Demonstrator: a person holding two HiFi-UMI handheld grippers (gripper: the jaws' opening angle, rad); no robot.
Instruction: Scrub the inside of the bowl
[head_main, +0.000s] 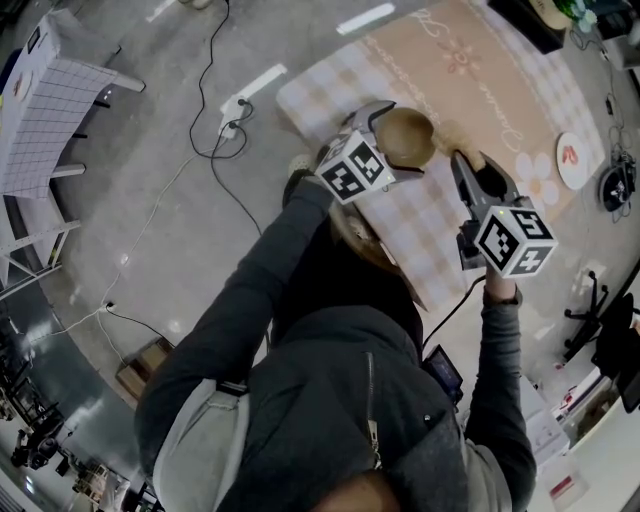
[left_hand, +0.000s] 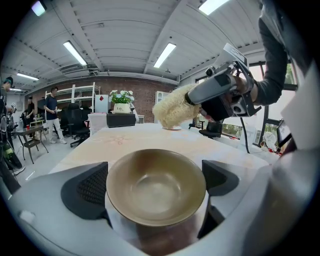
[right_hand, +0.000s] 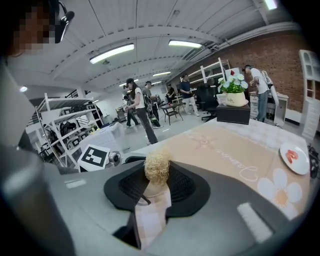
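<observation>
1. Clamping the bowl (left_hand: 156, 192) by its sides, the left gripper (left_hand: 155, 182) presses one dark pad at the bowl's 9 o'clock and the other at its 3 o'clock in the left gripper view.
2. The bowl is olive-brown and glossy. Its open side faces that gripper's camera, and nothing lies inside it.
3. The right gripper (right_hand: 157, 186) has its jaws drawn close together. They pinch a scrubber (right_hand: 157, 167), a pale yellow fibrous tuft that pokes out past the jaw tips toward 12 o'clock.
4. In the left gripper view, the scrubber sits at 1 o'clock from the bowl and clear of its rim.
5. In the head view, both grippers are held over a table (head_main: 470, 90) covered with a beige checked cloth.
6. There the bowl is just past 12 o'clock of the picture's centre, above the cloth's near edge. The right gripper is at 4 o'clock from the bowl.
7. A small white plate (right_hand: 293, 157) with a red mark lies on the cloth at 3 o'clock in the right gripper view.
8. A dark planter box (right_hand: 233, 107) with green leaves stands at the table's far end, at 1 o'clock in that view. Several people stand on the floor at 12 o'clock.
</observation>
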